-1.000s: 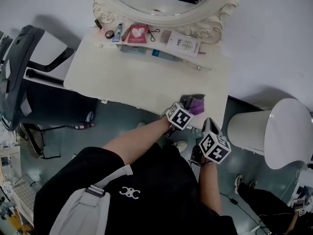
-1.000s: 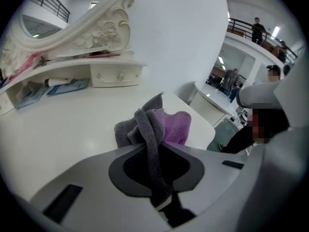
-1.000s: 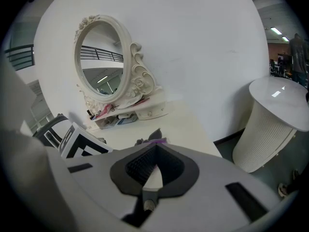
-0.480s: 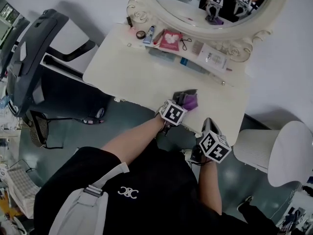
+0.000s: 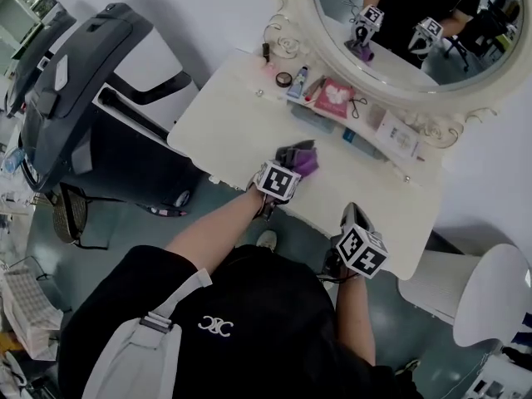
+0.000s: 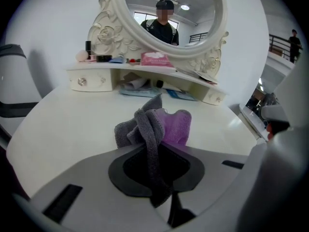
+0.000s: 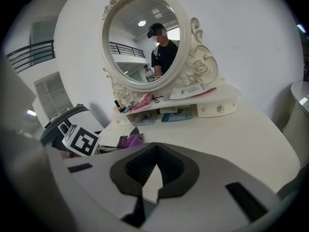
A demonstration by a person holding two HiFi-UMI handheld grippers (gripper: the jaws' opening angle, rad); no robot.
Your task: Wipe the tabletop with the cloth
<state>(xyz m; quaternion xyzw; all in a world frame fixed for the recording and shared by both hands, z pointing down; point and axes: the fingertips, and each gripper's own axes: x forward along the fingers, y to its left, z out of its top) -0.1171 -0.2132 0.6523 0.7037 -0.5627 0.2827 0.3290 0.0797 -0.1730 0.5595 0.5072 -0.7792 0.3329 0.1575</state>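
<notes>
A crumpled grey and purple cloth (image 5: pixel 298 157) lies on the cream dressing tabletop (image 5: pixel 229 127), near the middle of its front half. My left gripper (image 5: pixel 288 169) is shut on the cloth's near end. In the left gripper view a grey fold of the cloth (image 6: pixel 153 129) runs down between the dark pads of the left gripper (image 6: pixel 155 170), and the purple part bulges out ahead on the table. My right gripper (image 5: pixel 350 217) hovers over the table's front right edge, apart from the cloth. In its own view the right gripper (image 7: pixel 148 180) holds nothing, its pads together.
A low shelf (image 5: pixel 357 131) under the oval mirror (image 5: pixel 399 23) holds tubes, a pink box (image 5: pixel 336 96) and flat packets. A large black and grey chair (image 5: pixel 91 98) stands left of the table. A white round bin (image 5: pixel 490 298) stands at the right.
My left gripper has dragged the cloth leftwards along the tabletop, from the right front part toward the middle. The right gripper stays near the front right edge. The head view has swung.
</notes>
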